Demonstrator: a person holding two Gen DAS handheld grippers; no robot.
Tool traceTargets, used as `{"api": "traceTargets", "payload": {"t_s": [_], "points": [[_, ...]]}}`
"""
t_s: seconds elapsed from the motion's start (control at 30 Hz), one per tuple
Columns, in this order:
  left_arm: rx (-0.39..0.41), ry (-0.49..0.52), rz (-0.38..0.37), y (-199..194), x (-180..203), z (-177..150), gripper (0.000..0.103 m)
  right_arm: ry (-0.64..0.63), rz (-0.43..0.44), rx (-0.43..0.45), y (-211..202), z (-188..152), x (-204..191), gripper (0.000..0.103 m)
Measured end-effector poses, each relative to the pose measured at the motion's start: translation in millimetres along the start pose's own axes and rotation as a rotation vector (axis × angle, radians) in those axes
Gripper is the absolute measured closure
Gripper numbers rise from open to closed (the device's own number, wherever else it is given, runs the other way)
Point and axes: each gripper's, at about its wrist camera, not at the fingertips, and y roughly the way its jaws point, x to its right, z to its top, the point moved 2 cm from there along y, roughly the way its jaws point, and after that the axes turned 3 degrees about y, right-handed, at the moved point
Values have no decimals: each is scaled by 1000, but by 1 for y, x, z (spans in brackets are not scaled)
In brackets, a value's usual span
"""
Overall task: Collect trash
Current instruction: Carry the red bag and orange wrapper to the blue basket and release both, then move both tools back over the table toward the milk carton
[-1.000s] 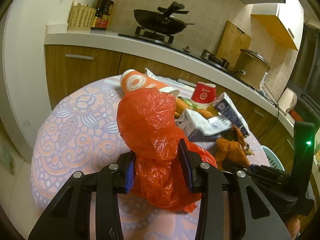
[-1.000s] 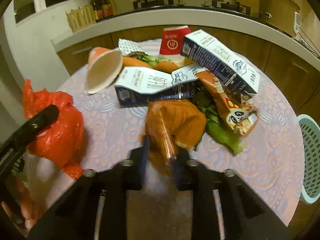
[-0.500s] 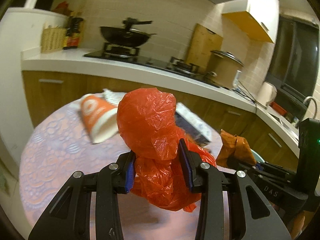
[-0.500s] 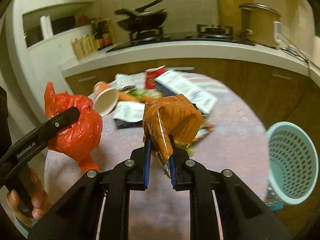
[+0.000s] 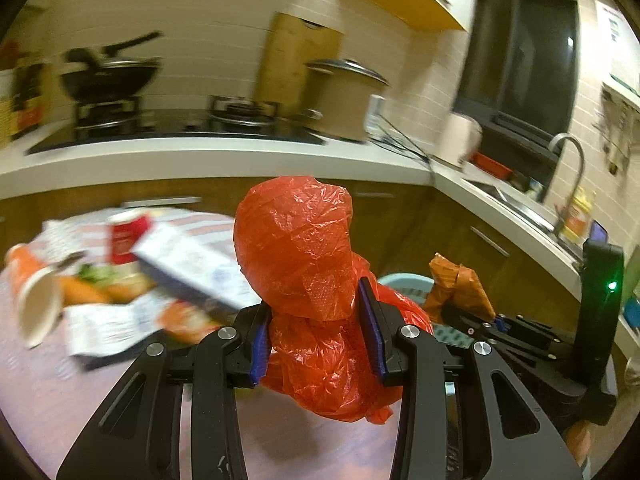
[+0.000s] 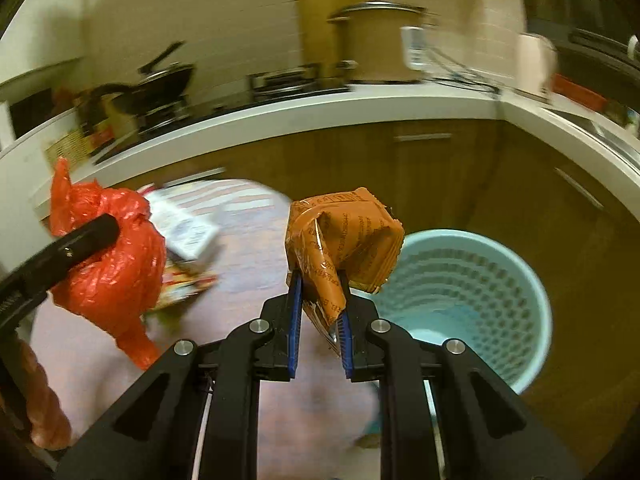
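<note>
Carry both pieces fully over the bin before letting go. The right gripper pinches an orange wrapper near the bin's rim; the left gripper clamps a red bag farther from it, beside the littered table.

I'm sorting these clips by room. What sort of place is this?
A home kitchen, most likely: a wok sits on a gas stove on a white countertop, and a sink tap stands further along it.
</note>
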Motion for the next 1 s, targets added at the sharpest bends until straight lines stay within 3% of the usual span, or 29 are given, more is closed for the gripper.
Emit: {"api": "traceTargets", "payload": {"t_s": [0.33, 0.53, 0.7, 0.8, 0.87, 1.0], "points": [[-143, 88, -137, 109, 74, 4, 66, 179, -130, -94, 42, -10, 119, 89], [-218, 116, -158, 157, 93, -9, 64, 218, -177, -201, 76, -27, 146, 87], [-259, 130, -165, 178, 100, -17, 51, 257, -183, -251, 93, -33, 160, 84], [-272, 133, -153, 182, 99, -20, 43, 274, -176, -269, 100, -37, 166, 73], [-273, 126, -151, 181, 99, -20, 40, 278, -179, -267, 99, -39, 166, 48], [-266, 104, -149, 174, 92, -18, 40, 264, -176, -241, 92, -35, 164, 45]]}}
